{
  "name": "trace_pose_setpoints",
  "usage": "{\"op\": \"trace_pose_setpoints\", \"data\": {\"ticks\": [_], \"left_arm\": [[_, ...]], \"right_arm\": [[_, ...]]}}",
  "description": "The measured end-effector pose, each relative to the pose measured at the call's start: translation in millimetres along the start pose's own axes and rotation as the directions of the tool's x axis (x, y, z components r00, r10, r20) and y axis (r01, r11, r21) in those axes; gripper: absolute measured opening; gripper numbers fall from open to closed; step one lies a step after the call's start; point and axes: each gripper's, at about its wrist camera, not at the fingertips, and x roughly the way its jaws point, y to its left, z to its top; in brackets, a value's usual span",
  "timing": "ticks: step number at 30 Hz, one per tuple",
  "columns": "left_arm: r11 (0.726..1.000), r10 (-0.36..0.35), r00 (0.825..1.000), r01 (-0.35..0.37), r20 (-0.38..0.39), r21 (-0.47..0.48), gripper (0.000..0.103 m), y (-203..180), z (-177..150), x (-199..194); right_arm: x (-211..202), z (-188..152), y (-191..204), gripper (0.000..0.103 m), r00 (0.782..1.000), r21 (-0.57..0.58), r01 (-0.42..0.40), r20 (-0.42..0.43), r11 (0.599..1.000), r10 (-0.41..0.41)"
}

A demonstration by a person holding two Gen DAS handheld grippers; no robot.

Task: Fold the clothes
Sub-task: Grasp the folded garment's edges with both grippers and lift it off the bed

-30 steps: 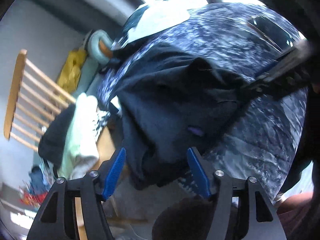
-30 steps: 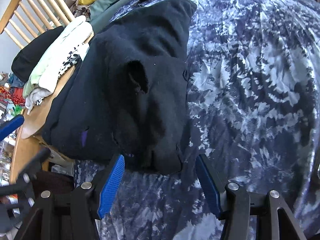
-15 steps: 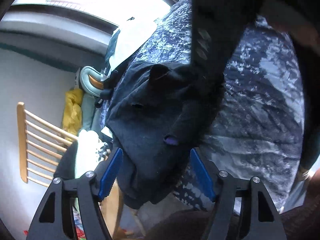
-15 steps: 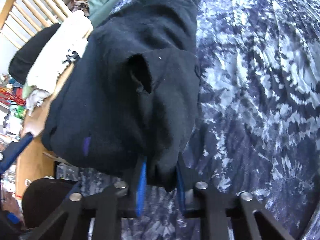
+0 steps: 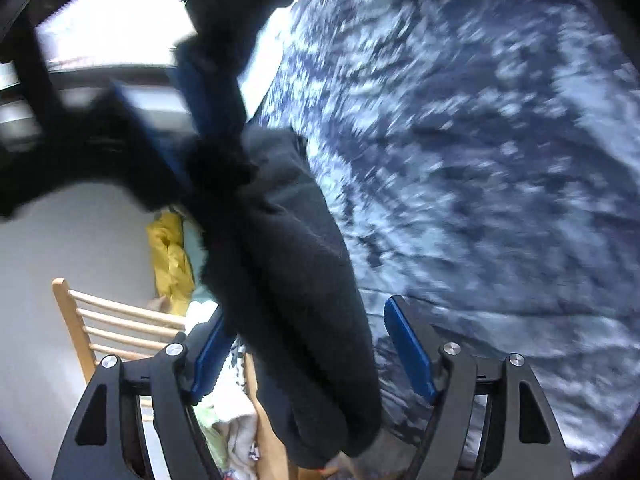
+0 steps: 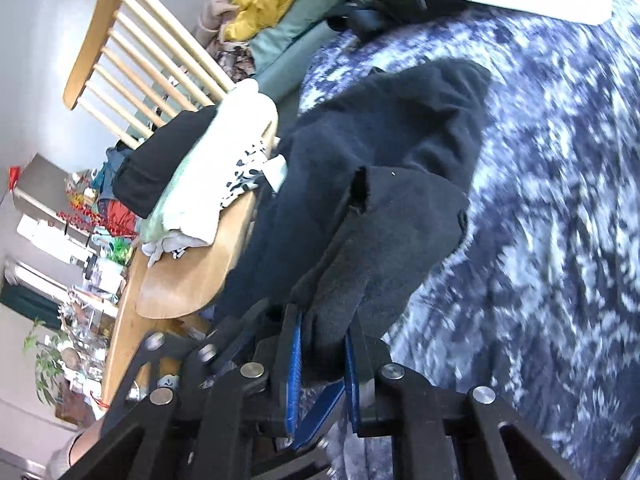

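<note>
A black garment (image 6: 400, 152) lies partly on the blue-and-white patterned bedspread (image 6: 560, 200) and partly over its left edge. My right gripper (image 6: 323, 368) has its jaws closing on the garment's near fold, and both blue pads press on the cloth and hold it up. In the left wrist view the black garment (image 5: 288, 264) hangs down from the blurred right gripper (image 5: 180, 128) at upper left. It passes between the jaws of my left gripper (image 5: 310, 356). Those jaws are opening, and the right pad stands clear of the cloth.
A wooden chair (image 6: 132, 40) stands left of the bed. A stack of folded clothes (image 6: 224, 168) sits on its seat (image 6: 192, 280). Yellow and teal cloth (image 6: 264, 0) is piled beyond it. Cluttered shelves fill the far left. The bedspread (image 5: 480, 160) spreads wide to the right.
My right gripper shut on the garment's near edge and lifted it. My left gripper sank and rolled, and the raised cloth now hangs between its jaws.
</note>
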Motion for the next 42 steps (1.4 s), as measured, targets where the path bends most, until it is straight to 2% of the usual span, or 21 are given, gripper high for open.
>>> {"op": "trace_pose_setpoints", "data": {"ticks": [2,4,6,8,9,12,15,17,18,20,22,25,26,28,29,33,36,39,42], "left_arm": [[0.999,0.033,0.999,-0.033,-0.016,0.008,0.075,2.7,-1.1,7.6],[0.998,0.063,0.998,-0.063,-0.019,0.018,0.066,6.3,-3.7,13.1],[0.995,0.101,0.993,-0.102,-0.058,-0.013,0.037,14.7,-7.0,20.5],[0.996,0.078,0.995,-0.081,-0.058,-0.043,0.02,23.1,-10.4,21.7],[0.995,0.078,0.995,-0.081,-0.055,-0.05,0.018,27.0,-12.2,21.4],[0.991,0.11,0.992,-0.114,-0.058,-0.069,0.015,35.7,-15.9,18.3],[0.984,0.13,0.989,-0.137,-0.066,-0.111,0.015,46.7,-18.4,11.7],[0.979,0.148,0.987,-0.155,-0.062,-0.132,0.015,52.1,-19.9,7.2],[0.976,0.159,0.985,-0.166,-0.063,-0.14,0.015,54.3,-20.7,5.7],[0.973,0.163,0.984,-0.172,-0.067,-0.153,0.015,57.9,-22.1,4.5],[0.971,0.159,0.985,-0.169,-0.071,-0.169,0.015,61.5,-23.5,4.1],[0.969,0.168,0.984,-0.177,-0.066,-0.175,0.015,62.6,-24.1,3.2],[0.968,0.174,0.983,-0.182,-0.065,-0.171,0.015,63.1,-24.5,3.5],[0.968,0.185,0.981,-0.193,-0.061,-0.163,0.015,64.2,-25.3,4.1],[0.967,0.187,0.98,-0.195,-0.061,-0.164,0.015,65.0,-25.7,3.4],[0.965,0.188,0.981,-0.195,-0.053,-0.175,0.015,66.0,-27.8,-0.8],[0.963,0.201,0.979,-0.205,-0.04,-0.177,0.015,63.9,-30.7,-4.4],[0.96,0.215,0.976,-0.216,-0.024,-0.176,0.015,61.7,-33.8,-7.8],[0.958,0.241,0.971,-0.24,-0.015,-0.155,0.015,59.7,-37.8,-7.5]], "right_arm": [[-2.1,2.2,2.5,0.014,1.0,-0.005,-0.006,0.0,1.0,0.006],[-5.6,3.5,0.4,0.014,1.0,-0.002,-0.012,-0.005,1.0,0.012],[-7.8,4.3,-3.3,0.015,1.0,0.002,-0.017,-0.007,1.0,0.017],[-10.1,4.1,-6.7,0.018,1.0,0.014,-0.025,-0.008,1.0,0.025],[-11.8,3.7,-8.5,0.022,0.999,0.025,-0.03,-0.009,0.999,0.031],[-24.5,2.0,-14.4,0.061,1.0,0.084,-0.019,0.014,0.996,0.018],[-44.0,5.8,-24.4,0.064,0.997,0.109,-0.053,0.063,0.993,0.046],[-43.9,12.5,-40.4,0.078,0.992,0.17,-0.097,0.092,0.981,0.083],[-41.5,16.6,-50.6,0.09,0.989,0.208,-0.122,0.106,0.971,0.101],[-31.2,23.7,-69.4,0.09,0.984,0.284,-0.167,0.113,0.944,0.14],[-3.2,31.1,-95.8,0.09,0.972,0.399,-0.236,0.091,0.886,0.218],[42.4,35.9,-126.2,0.089,0.955,0.538,-0.278,0.064,0.796,0.29],[56.6,36.8,-133.5,0.089,0.941,0.573,-0.314,0.083,0.757,0.327],[71.2,41.7,-138.7,0.089,0.919,0.593,-0.368,0.114,0.716,0.378],[79.5,46.6,-140.2,0.089,0.914,0.601,-0.381,0.13,0.703,0.385],[99.0,67.4,-138.2,0.089,0.906,0.6,-0.401,0.146,0.692,0.398],[107.1,83.8,-133.6,0.089,0.902,0.585,-0.412,0.151,0.699,0.405],[119.8,94.0,-136.9,0.089,0.882,0.609,-0.442,0.164,0.658,0.441],[132.3,100.1,-134.5,0.08,0.873,0.623,-0.448,0.151,0.641,0.464]]}}
